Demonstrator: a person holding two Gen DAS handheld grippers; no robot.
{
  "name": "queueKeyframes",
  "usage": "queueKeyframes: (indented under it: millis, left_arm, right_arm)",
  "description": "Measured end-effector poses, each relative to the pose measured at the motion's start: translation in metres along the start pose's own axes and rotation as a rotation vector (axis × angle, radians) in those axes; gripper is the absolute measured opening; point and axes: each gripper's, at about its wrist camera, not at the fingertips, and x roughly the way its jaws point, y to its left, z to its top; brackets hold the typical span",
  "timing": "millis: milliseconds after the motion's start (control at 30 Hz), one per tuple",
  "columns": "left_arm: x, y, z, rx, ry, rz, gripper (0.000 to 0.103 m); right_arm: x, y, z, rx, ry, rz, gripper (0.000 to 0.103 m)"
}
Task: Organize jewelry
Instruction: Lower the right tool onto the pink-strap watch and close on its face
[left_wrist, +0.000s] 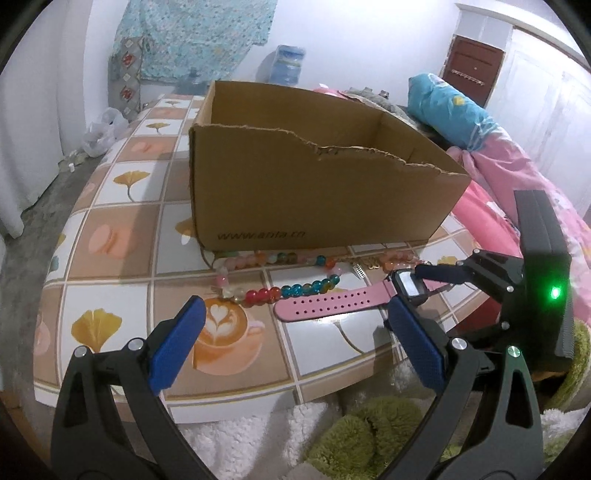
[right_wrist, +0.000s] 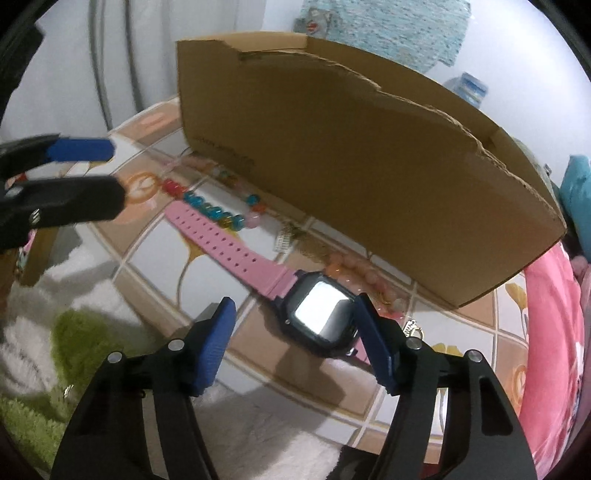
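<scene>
A watch (right_wrist: 321, 314) with a black square face and a pink strap (left_wrist: 332, 304) lies on the tiled tabletop (left_wrist: 122, 199) in front of a torn cardboard box (left_wrist: 295, 184). My right gripper (right_wrist: 295, 301) straddles the watch face. Its right pad (right_wrist: 373, 343) is against the case and its left pad (right_wrist: 218, 347) stands apart, so it is open. A multicoloured bead string (left_wrist: 295, 290) and a peach bead bracelet (right_wrist: 354, 266) lie along the box's foot. My left gripper (left_wrist: 295, 306) hovers wide open over the table's near edge with nothing between its fingers.
Small metal charms (right_wrist: 410, 326) lie by the box's corner. A pink bed cover (left_wrist: 517, 184) and a blue pillow (left_wrist: 447, 107) are to the right. A green and white shaggy rug (left_wrist: 369, 435) lies below the table edge. The left gripper (right_wrist: 118, 173) shows in the right wrist view.
</scene>
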Motion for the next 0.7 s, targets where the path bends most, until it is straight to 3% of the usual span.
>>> queueKeyframes:
  millis: [133,433,533,700]
  left_arm:
    - [0.004,-0.005,0.002,0.036,0.005,-0.007,0.096]
    - [0.002,-0.012,-0.002,0.111,0.001,0.022,0.096]
    - [0.002,-0.016,-0.004,0.155,0.007,0.058,0.096]
    - [0.012,-0.036,-0.014,0.305,0.057,0.115,0.095]
  right_arm:
    - [-0.009,0.006,-0.007,-0.05,0.004,-0.001,0.065]
    - [-0.004,-0.002,-0.007,-0.007,0.002,-0.004,0.065]
    - [-0.007,0.007,-0.009,-0.043,-0.005,-0.001,0.053]
    - [-0.01,0.005,-0.009,-0.074,0.01,0.027,0.051]
